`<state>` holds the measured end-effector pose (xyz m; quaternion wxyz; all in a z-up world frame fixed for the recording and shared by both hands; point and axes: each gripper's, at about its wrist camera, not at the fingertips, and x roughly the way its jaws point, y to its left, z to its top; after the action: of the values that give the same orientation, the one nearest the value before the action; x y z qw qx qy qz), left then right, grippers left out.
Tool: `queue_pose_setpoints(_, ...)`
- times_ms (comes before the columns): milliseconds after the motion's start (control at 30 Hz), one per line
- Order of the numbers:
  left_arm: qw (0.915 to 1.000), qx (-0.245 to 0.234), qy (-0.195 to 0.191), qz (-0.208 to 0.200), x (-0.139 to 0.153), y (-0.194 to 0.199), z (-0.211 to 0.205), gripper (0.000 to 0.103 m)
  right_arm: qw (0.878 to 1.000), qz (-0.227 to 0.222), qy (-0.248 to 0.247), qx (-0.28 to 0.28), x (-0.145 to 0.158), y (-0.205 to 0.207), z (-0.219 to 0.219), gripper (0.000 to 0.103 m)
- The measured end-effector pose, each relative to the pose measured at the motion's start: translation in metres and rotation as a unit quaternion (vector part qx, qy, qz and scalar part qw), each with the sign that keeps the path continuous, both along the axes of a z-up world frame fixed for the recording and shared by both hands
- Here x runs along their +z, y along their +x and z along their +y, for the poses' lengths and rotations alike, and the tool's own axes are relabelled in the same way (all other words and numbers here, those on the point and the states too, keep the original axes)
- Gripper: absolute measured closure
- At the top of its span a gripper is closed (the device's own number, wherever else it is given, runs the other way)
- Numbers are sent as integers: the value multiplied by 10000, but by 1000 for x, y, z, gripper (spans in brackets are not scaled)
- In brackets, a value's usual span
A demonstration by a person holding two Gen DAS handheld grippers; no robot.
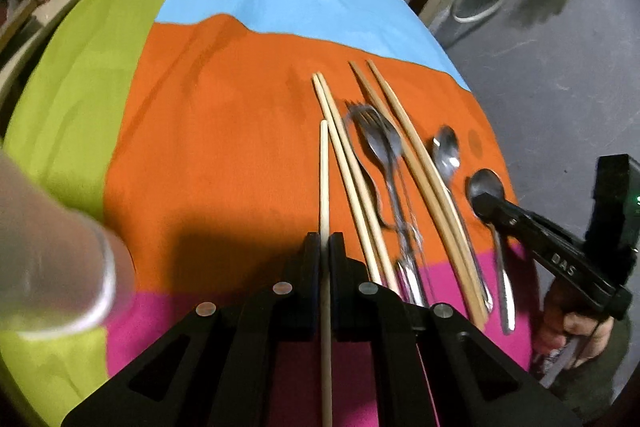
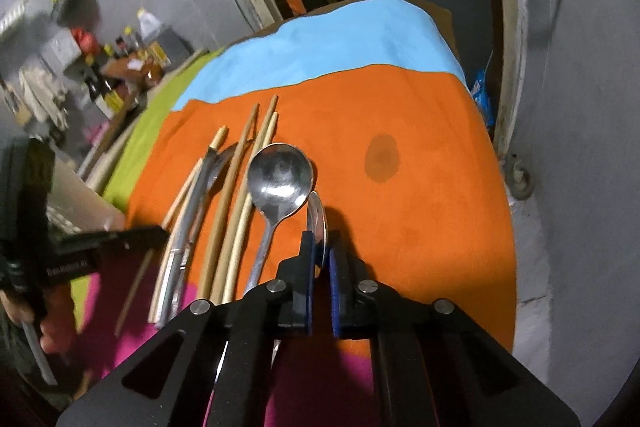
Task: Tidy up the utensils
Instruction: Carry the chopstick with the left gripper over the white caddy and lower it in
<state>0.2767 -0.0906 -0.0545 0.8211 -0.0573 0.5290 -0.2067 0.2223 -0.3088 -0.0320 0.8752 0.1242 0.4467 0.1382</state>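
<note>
In the left wrist view, the left gripper (image 1: 324,241) sits at lower centre, clamped on a single pale chopstick (image 1: 324,171) that runs up between its fingers over the orange cloth (image 1: 208,131). To its right lie a pale chopstick pair (image 1: 347,163), the forks (image 1: 380,143), a darker chopstick pair (image 1: 404,143) and a small spoon (image 1: 446,151). At the right edge, the right gripper (image 1: 486,205) pinches a second spoon (image 1: 486,183) — seen on edge in its own view, where the round spoon (image 2: 279,175) lies left of it. A dark stain (image 2: 382,157) marks the cloth's upper right.
</note>
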Motion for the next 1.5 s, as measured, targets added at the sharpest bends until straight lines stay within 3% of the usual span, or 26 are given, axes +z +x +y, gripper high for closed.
queue_pose_setpoints(233, 9985, -100, -92, -535, 12, -43, 1, 100, 9981, -359, 412, -284, 6, -35, -4, 100)
queue_pose_setpoints(467, 9852, 197, -222, -1688, 42, -82, 10, 100, 9866, -1560, 186, -435, 43, -76, 23, 100)
queue_pose_setpoints(633, 9652, 588, -282, -2531, 69, -102, 22, 100, 9701, -2384, -10, -461, 70, -90, 56, 101)
queue_pose_setpoints(1033, 9155, 1201, -586, -3794, 147, -109, 90, 100, 9147, -4028, 166, -280, 136, -76, 140, 101)
queue_pose_setpoints(1133, 8998, 1331, -495, -4125, 169, -108, 113, 100, 9045, -4255, 244, -159, 150, -64, 163, 101)
queue_pose_setpoints(1267, 8870, 1543, -348, -4339, 182, -96, 146, 100, 8964, -4410, 428, -71, 161, -46, 188, 101)
queue_pose_setpoints(1433, 8656, 2040, -252, -4566, 180, -81, 192, 100, 8899, -4520, 607, 62, 162, -28, 214, 101)
queue_pose_setpoints(1500, 8610, 2242, -295, -4556, 176, -74, 211, 100, 8884, -4555, 561, 85, 157, -22, 226, 101)
